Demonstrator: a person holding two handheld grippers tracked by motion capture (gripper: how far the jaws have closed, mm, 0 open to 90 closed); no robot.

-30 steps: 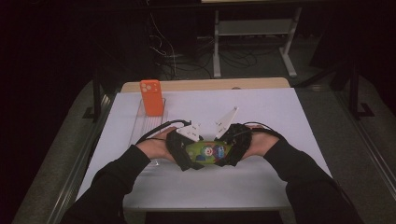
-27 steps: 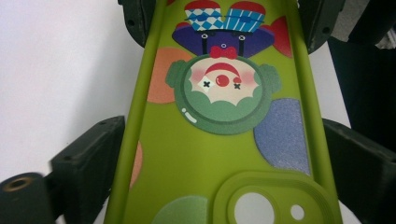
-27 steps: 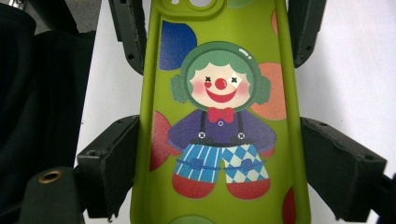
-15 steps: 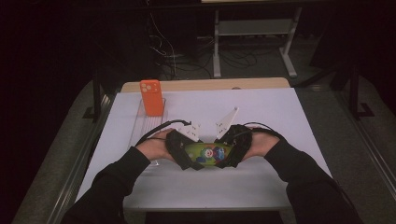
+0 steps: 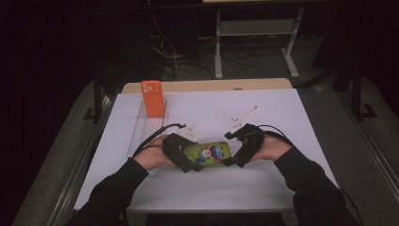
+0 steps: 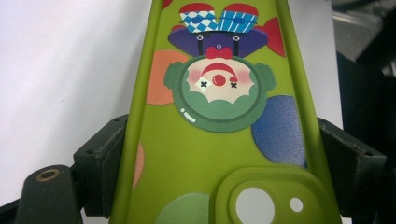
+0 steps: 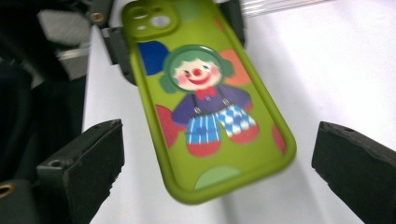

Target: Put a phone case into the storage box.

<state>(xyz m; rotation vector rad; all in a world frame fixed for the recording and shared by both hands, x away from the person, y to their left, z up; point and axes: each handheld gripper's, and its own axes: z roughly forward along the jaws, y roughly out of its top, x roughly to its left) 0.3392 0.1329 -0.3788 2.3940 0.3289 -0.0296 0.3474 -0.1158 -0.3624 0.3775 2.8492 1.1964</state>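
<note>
On the white surface (image 5: 282,122), the left gripper (image 5: 188,159) clamps a light, flexible green phone case (image 5: 208,153) by its long edges, camera end; the right gripper (image 5: 235,155), jaws just spread wide, holds nothing.

green clown phone case (image 5: 207,153) | level, above white table, camera-end gripped

The green phone case (image 6: 219,154) is looking like soft, matt rubbery plastic, smooth, with a flat printed clown and a faint grain showing in the blue dot at 3 o'clock. The black jaw pads (image 6: 348,170) flanking it are looking like dull, slightly rough rubber. The white table cover (image 5: 282,117) is appearing matt and paper-like. At 11 o'clock, the orange phone case (image 5: 153,98) is showing a smooth satin finish, standing on a ribbed clear plastic tray (image 5: 143,132).
</note>
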